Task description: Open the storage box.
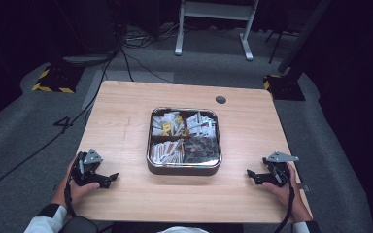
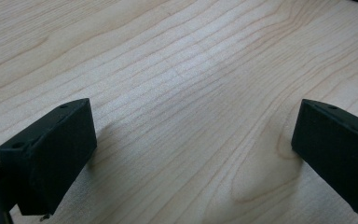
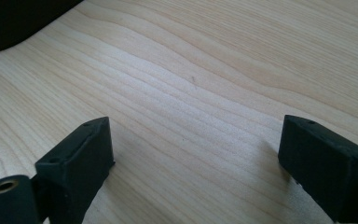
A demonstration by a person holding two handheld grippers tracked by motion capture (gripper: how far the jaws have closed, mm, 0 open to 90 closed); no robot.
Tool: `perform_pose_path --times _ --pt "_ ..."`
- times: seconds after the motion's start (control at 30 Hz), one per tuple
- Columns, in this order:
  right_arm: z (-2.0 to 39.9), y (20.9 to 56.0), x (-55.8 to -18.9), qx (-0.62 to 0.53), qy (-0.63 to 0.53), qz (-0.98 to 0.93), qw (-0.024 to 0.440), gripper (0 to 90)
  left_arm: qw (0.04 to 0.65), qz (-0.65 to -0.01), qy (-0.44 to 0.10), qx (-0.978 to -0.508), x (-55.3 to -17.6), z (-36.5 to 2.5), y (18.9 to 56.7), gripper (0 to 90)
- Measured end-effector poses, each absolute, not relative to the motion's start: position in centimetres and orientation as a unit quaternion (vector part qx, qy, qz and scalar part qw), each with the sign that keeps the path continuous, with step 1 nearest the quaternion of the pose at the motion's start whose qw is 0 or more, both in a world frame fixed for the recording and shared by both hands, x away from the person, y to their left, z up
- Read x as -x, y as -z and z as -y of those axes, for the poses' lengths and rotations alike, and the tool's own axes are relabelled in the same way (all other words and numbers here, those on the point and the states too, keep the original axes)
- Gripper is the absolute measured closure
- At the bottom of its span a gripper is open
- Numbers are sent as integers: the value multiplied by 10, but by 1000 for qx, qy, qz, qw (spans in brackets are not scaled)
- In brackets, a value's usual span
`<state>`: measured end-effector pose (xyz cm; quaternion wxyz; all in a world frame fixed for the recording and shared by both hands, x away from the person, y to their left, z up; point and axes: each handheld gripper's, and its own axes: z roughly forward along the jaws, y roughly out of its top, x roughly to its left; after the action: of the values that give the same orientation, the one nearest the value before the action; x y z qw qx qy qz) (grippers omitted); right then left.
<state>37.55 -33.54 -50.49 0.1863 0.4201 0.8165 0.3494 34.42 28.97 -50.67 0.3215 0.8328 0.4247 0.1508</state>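
1. Fingers of left gripper (image 1: 108, 177) and right gripper (image 1: 252, 175): spread wide, holding nothing, resting on the table (image 1: 126, 111).
2. Compartmented tray of packets (image 1: 184, 141): centre, twelve o'clock of both grippers.
3. Risk: jaws may catch the tray's rim, shoving it.

Free room and obstacles, wooden table (image 1: 126, 111):

- Centre: square compartment tray (image 1: 184, 168), four sections holding packets and small items, raised rim all round; the single obstacle on the tabletop
- Left of tray: bare wood out to the table edge, passable; left gripper (image 1: 110, 178) rests at the near-left corner, jaws spread over bare wood (image 2: 186, 93)
- Right of tray: bare wood, passable; right gripper (image 1: 250, 175) at the near-right corner, jaws wide with bare surface between
- Front strip between the grippers, near the tray: open
- Far strip behind tray: open, apart from a small dark round cap (image 1: 220, 100) flush in the top
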Motion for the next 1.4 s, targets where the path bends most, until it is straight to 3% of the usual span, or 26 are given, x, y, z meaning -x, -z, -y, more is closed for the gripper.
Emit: perform_pose_path --times 0.27,0.37,0.43,0.67,1.03,1.4 --pt "335 504 -376 -423 -345 -817 185 101 322 -428 -152 -831 -344 -289 507 1" --pt "333 499 -378 -414 -344 -824 177 221 322 -428 -152 -831 -344 -289 507 0" --pt "330 492 -379 -409 -346 -824 183 153 321 -429 -151 -830 -344 -289 507 0" --pt "320 457 -382 -372 -372 -828 194 188 321 -430 -151 -830 -344 -289 507 0" --pt "269 403 -413 -304 -402 -843 186 241 321 -430 -151 -830 -344 -289 507 1" --pt "224 389 -439 -258 -409 -857 177 293 322 -429 -151 -830 -344 -289 507 2"
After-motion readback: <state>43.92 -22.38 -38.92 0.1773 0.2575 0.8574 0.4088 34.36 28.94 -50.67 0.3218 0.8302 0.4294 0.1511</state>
